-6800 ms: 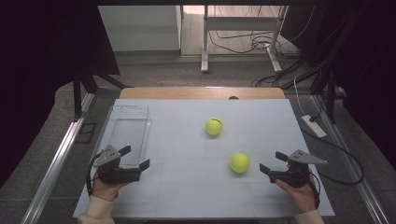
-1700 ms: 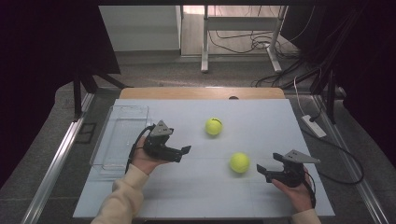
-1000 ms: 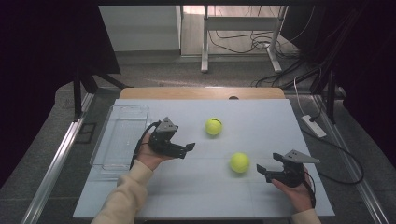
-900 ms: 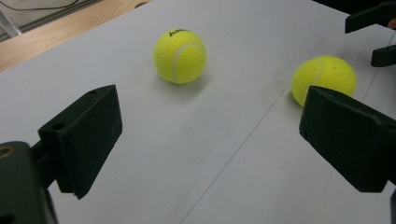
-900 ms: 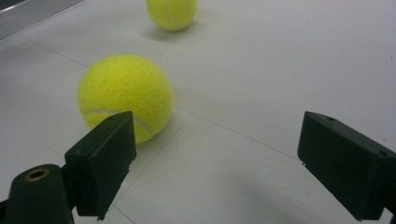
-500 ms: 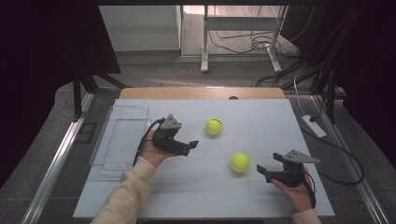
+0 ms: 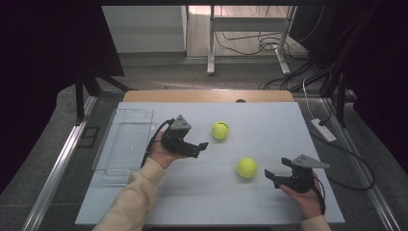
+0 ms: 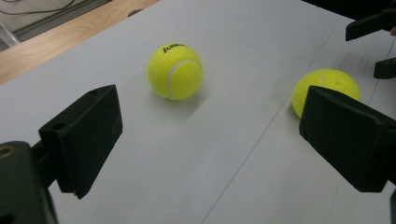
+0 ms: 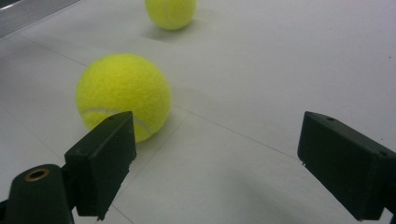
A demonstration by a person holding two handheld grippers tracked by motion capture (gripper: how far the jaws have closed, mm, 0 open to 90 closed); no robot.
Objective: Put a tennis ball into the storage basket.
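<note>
Left gripper wide open, empty; near far ball | right gripper wide open, empty

**Clear tray flanks the white work table**

A clear plastic tray sits at the left edge of the white table. Beyond the table's wooden far strip, a metal desk frame stands among loose cables. Just off the table's right edge lies a white power strip.

Dark curtains flank grey floor strewn with cables
</note>
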